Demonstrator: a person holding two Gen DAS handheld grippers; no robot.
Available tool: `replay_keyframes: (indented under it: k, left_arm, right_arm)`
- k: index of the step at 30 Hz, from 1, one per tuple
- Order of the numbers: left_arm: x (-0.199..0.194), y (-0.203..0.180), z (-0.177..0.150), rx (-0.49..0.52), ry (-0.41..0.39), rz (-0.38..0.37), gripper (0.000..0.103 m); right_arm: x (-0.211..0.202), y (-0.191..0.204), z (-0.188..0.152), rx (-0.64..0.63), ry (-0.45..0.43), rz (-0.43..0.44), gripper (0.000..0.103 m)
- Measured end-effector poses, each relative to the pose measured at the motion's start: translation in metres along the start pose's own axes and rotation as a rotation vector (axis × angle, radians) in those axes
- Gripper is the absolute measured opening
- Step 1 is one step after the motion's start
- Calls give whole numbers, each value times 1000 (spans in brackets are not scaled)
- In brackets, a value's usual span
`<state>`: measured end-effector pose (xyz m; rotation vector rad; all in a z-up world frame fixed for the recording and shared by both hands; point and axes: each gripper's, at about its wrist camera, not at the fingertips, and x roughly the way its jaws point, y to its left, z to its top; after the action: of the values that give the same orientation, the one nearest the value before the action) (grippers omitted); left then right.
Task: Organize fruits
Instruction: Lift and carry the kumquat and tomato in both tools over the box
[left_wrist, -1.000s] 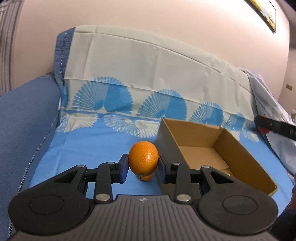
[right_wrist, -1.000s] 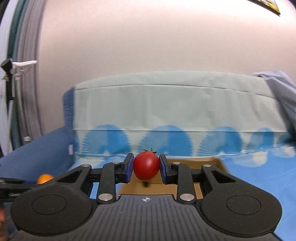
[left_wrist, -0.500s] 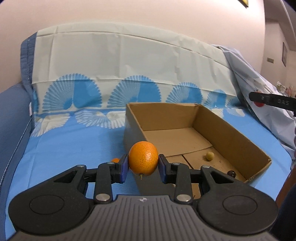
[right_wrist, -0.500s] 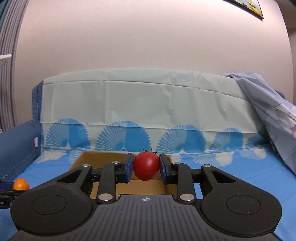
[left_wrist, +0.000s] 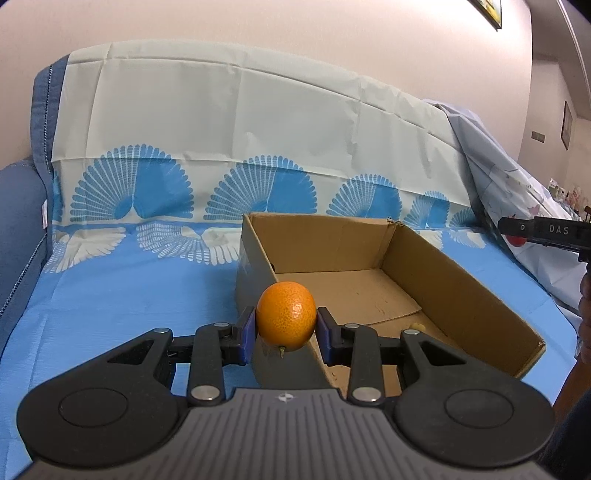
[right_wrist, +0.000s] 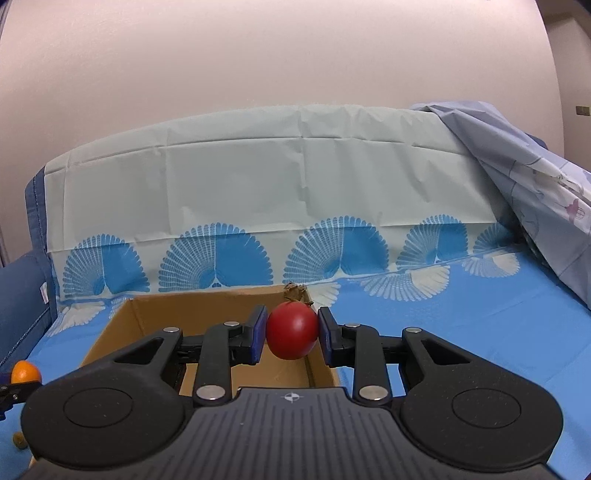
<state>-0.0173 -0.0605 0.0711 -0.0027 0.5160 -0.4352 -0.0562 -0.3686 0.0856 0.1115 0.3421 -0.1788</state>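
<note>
Presently the left gripper (left_wrist: 286, 334) is clamped on an orange (left_wrist: 286, 320), held above the near corner of an open cardboard box (left_wrist: 461, 295) on the blue cloth (left_wrist: 129, 291). Likewise the right gripper (right_wrist: 291, 338) pinches a red tomato (right_wrist: 291, 335) over the box's near right rim. One small pale item (left_wrist: 418, 326) lies on the box floor.
</note>
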Motion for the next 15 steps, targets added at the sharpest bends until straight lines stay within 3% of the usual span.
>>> replay_keyframes:
  k: [15]
  left_arm:
    - [9, -7, 0, 15, -9, -24, 38]
  right_arm:
    - [10, 4, 0, 0, 20, -9, 31]
